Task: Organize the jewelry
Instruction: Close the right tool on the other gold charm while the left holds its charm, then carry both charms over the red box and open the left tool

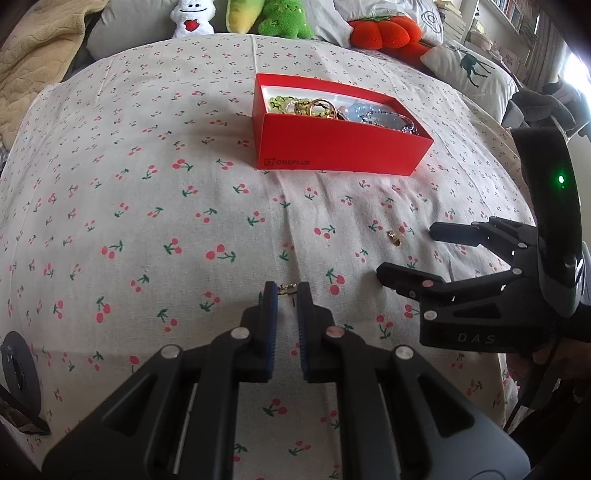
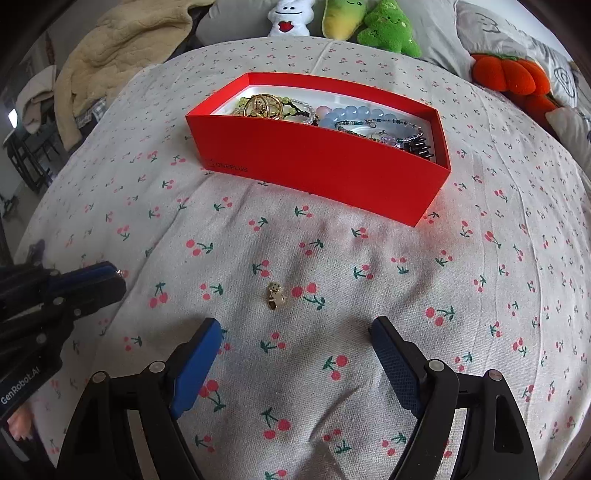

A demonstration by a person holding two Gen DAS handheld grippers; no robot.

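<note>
My left gripper (image 1: 287,291) is shut on a small gold jewelry piece (image 1: 287,288) at the bedsheet, its tips pinching it just above the cloth. In the right wrist view the same gripper (image 2: 115,274) shows at the left edge with a glint at its tip. A second small gold piece (image 2: 275,297) lies loose on the sheet, also in the left wrist view (image 1: 394,237). My right gripper (image 2: 295,332) stands open just short of it, with nothing between its fingers; it enters the left wrist view (image 1: 406,251) from the right. The red box (image 2: 314,173) holds bead bracelets and gold rings.
The red box (image 1: 332,147) sits mid-bed on a cherry-print sheet (image 1: 147,221). Plush toys (image 1: 280,16) and pillows (image 1: 476,70) line the far edge, a beige blanket (image 2: 122,44) lies at the back left. A hand (image 2: 20,424) shows at the lower left.
</note>
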